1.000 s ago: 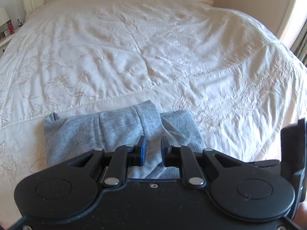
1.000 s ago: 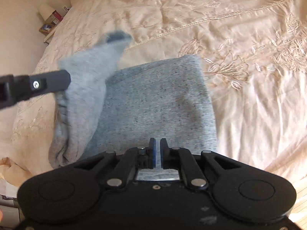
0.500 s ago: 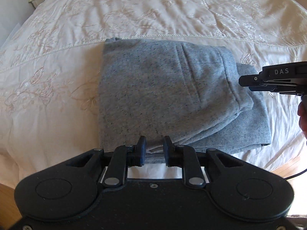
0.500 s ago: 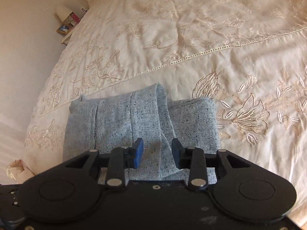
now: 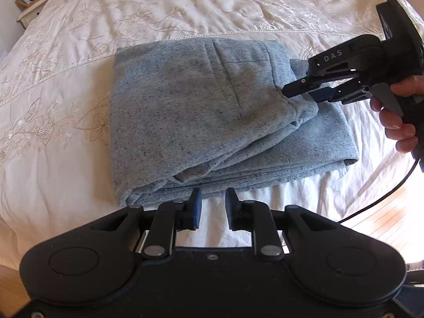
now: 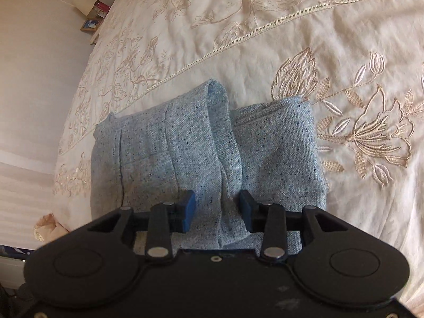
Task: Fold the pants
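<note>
We are looking at the pants (image 5: 212, 111) lying folded in a compact stack on the bed (image 5: 185, 10); both claws, left claw (image 5: 213, 206) and right claw (image 6: 217, 212), are hanging parted and empty, with perhaps only tidying left.

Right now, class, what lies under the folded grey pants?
The embroidered bedspread shows all around the pants; the part beneath them is covered, so nothing else there can be seen.
</note>
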A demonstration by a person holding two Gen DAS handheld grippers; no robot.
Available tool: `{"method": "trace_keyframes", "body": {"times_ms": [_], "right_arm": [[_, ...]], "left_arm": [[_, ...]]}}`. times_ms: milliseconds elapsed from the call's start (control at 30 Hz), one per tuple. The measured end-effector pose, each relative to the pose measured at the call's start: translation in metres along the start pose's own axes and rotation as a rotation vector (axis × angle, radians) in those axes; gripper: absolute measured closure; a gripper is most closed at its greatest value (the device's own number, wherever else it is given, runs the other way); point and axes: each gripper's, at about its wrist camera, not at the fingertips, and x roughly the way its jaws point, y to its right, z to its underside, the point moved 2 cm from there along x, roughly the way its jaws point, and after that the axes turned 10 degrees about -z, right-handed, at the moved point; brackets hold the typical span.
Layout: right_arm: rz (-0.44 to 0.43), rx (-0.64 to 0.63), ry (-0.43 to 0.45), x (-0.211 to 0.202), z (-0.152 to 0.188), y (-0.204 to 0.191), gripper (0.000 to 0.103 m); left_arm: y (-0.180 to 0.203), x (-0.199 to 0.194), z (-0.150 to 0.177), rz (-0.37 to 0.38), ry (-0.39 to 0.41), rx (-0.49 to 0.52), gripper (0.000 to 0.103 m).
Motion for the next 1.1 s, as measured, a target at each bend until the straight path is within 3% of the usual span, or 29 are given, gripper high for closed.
{"method": "trace_keyframes", "body": {"times_ms": [67, 100, 200, 467, 600, 733, 833, 900, 1100], "right_arm": [[0.015, -0.086, -0.003, 0.001, 0.002, -0.015, 0.072], [0.051, -0.145, -0.008, 0.000, 0.004, -0.024, 0.095], [0.097, -0.284, -0.001, -0.010, 0.009, -0.055, 0.094], [-0.022, -0.348, 0.100, -0.068, -0.006, -0.126, 0.094], [-0.012, -0.386, 0.127, -0.088, -0.006, -0.143, 0.095], [0.033, -0.346, 0.162, -0.109, -0.002, -0.134, 0.095], [0.108, -0.290, 0.156, -0.115, 0.008, -0.107, 0.095], [0.165, -0.235, 0.116, -0.105, 0.017, -0.078, 0.094], [0.342, -0.189, -0.008, -0.060, 0.036, -0.025, 0.090]], "left_arm": [[0.009, 0.000, -0.002, 0.016, 0.018, 0.026, 0.074], [0.015, 0.001, -0.003, 0.019, 0.026, 0.040, 0.074], [0.031, 0.004, -0.006, 0.018, 0.057, 0.078, 0.074], [0.061, 0.024, -0.015, -0.090, 0.179, 0.170, 0.064], [0.048, 0.039, -0.011, -0.154, 0.133, 0.146, 0.060], [0.012, 0.046, 0.003, -0.100, 0.050, 0.012, 0.060], [-0.012, 0.053, 0.015, -0.136, -0.028, -0.071, 0.061], [-0.030, 0.057, 0.024, -0.113, -0.085, -0.135, 0.062], [-0.058, 0.028, 0.032, -0.035, -0.119, -0.122, 0.062]]}}
